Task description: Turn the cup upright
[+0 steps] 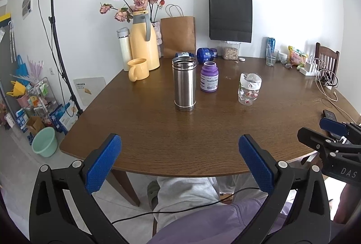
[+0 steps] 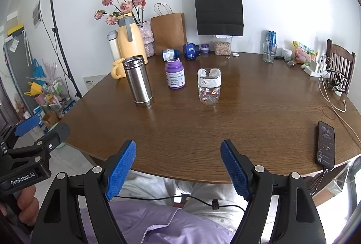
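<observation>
A steel cup (image 1: 184, 83) stands upright, mouth up, on the brown table (image 1: 180, 131); it also shows in the right wrist view (image 2: 137, 81). A clear glass cup with red prints (image 1: 249, 88) stands to its right, white band at the top; in the right wrist view (image 2: 209, 86) too. My left gripper (image 1: 179, 165) is open and empty at the table's near edge, well short of the cups. My right gripper (image 2: 178, 170) is open and empty, also at the near edge. Each gripper shows at the edge of the other's view.
A purple bottle (image 1: 209, 77) stands between the cups. A yellow mug (image 1: 138, 69), yellow jug (image 1: 143, 40), white flask, flowers, paper bags and jars line the back. A phone (image 2: 326, 144) and cables lie at the right. A chair (image 2: 340, 59) stands far right.
</observation>
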A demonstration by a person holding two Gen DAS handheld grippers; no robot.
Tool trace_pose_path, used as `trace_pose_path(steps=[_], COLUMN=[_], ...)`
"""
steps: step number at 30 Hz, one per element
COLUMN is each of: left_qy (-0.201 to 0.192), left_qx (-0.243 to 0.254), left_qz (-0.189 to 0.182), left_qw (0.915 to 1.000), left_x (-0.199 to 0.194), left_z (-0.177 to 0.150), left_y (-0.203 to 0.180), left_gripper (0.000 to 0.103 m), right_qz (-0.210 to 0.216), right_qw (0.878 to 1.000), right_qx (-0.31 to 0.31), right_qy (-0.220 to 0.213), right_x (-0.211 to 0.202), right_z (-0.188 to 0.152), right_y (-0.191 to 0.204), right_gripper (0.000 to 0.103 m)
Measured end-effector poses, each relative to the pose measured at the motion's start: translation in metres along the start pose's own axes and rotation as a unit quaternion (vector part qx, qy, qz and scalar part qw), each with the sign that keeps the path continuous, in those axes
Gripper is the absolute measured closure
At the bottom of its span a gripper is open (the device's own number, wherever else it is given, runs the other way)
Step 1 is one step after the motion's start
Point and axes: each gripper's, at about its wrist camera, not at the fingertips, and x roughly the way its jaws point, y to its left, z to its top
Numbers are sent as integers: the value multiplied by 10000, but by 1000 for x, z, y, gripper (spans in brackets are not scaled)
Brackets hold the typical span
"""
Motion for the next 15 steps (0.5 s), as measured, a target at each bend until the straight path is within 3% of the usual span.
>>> trace_pose_path(steps=[15], left_qy=[1], left_qx=[-14], left_qz=[34], left_qw=[10000], left_x=[-3], left_z=[-2], left_y=[-6], left_gripper=[0], right_qz=[51], right_qw=[9999], right_qx=[129], right_qy=[20], right_x=[1], right_z=[-1], right_y=[-8], right_gripper=[22])
